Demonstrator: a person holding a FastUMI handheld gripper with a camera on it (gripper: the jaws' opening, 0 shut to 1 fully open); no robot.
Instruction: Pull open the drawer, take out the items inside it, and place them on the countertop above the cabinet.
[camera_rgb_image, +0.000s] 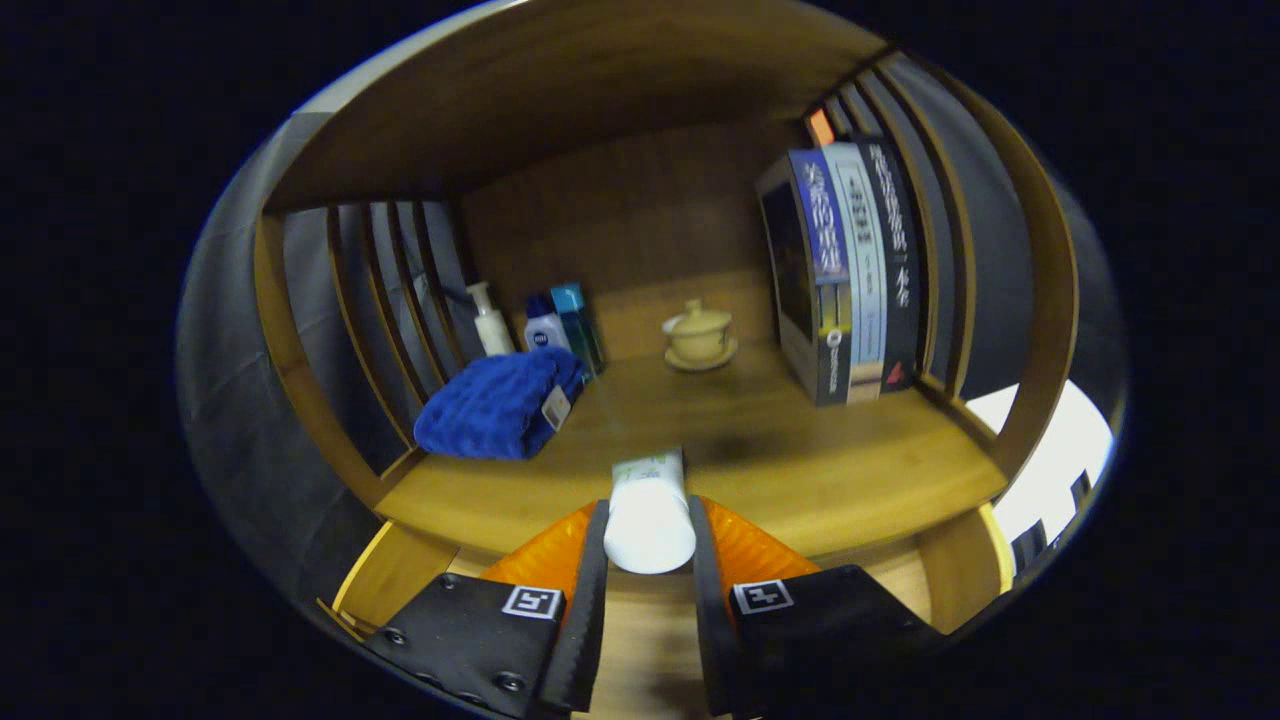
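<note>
You have the white plastic tube with a pale green printed label (650, 510) clamped between the jaws of the gripper (648, 535), held at its cap end over the front edge of the wooden counter (800, 470). It looks light and smooth — probably squashy, so grip the firmer cap end gently. Left of the tube lies a folded blue towel (497, 405) — set down clear of it.

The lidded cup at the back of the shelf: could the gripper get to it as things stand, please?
Probably not yet. The gripper is shut on a white tube, so its fingers are occupied. The wooden shelf between the tube and the lidded cup looks bare, so the path ahead seems free once the tube is set down.
</note>
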